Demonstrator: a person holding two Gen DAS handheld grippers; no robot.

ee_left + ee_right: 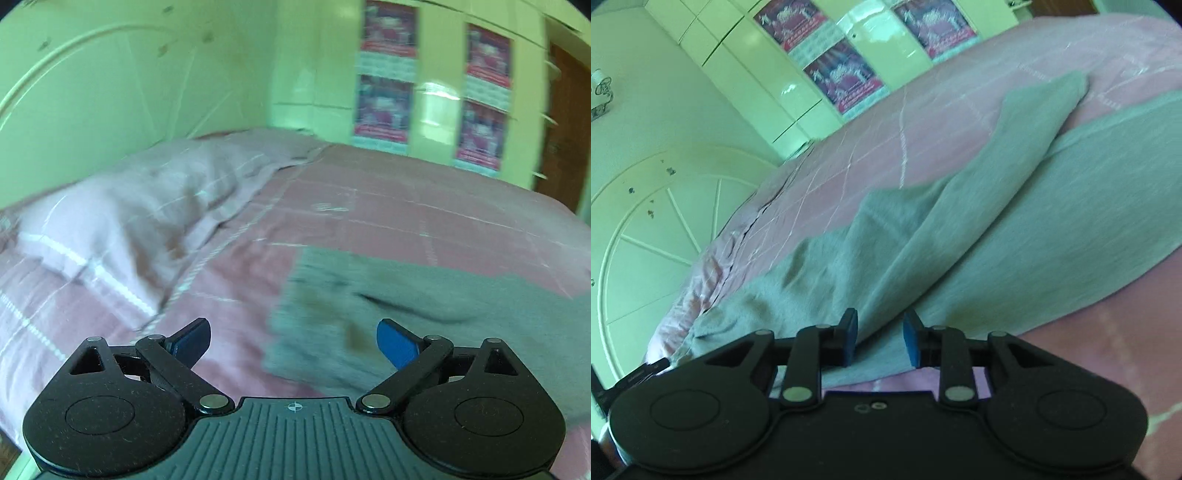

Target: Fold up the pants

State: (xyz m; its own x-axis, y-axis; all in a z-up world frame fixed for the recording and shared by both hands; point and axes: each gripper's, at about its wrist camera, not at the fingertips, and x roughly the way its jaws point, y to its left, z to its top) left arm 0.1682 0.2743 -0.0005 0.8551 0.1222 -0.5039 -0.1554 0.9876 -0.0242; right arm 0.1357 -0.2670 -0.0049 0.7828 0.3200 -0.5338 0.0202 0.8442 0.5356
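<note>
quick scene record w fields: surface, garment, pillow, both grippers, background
surface: bed with pink checked cover
garment: grey pants spread on the cover, one part folded over another, creased
pillow: pale pink pillow left of the pants in the left wrist view
left gripper: open wide, nothing between its jaws
right gripper: jaws slightly apart above the pants edge, pads off the cloth
background: pale wardrobe with posters

a pink checked bed (388,206) with a pillow (122,221), pale wardrobe (750,74) carrying posters (384,107), carved headboard (653,236).
</note>
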